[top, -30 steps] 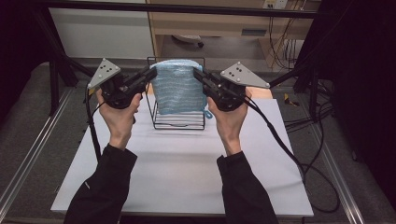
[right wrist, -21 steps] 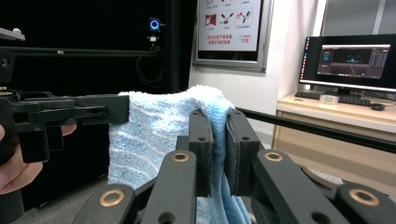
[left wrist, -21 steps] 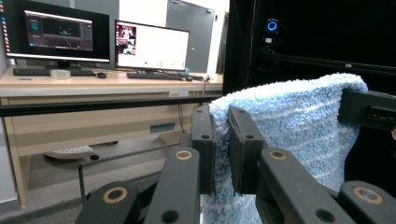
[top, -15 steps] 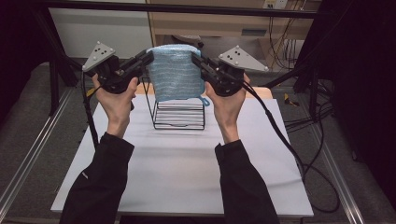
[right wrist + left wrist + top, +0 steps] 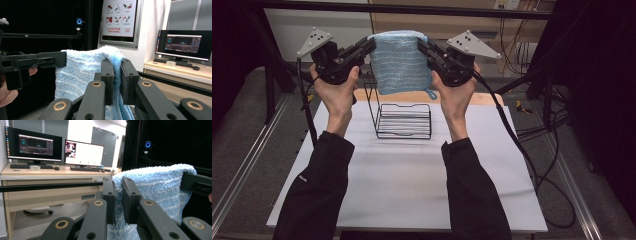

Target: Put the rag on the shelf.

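The blue towel (image 5: 400, 62) hangs in the air, stretched between the two grippers, well above the white table (image 5: 412, 180). The left gripper (image 5: 371, 46) is clamped on the towel's upper left corner and the right gripper (image 5: 422, 46) on its upper right corner; in each gripper view the black jaws stand pressed together with a fold of blue terry pinched between them (image 5: 117, 195) (image 5: 117, 75).

The towel's top edge runs left to right, roughly level, from one clamp to the other, and the cloth drops from that edge as a flat sheet, its small hanging loop (image 5: 430, 94) at the lower right corner.

The relation that matters is vertical: the black wire rack (image 5: 404, 120) stands on the table directly below and slightly near of the towel's bottom hem, and apart from it. The rack's tall back frame (image 5: 370, 95) rises at its left far side, just beside the hanging cloth. The top edge lies parallel to the rack's width, so both hands are about equally placed over it, neither nearer.

I judge that the next move depends on keeping both corners level while the sheet travels relative to the rack.
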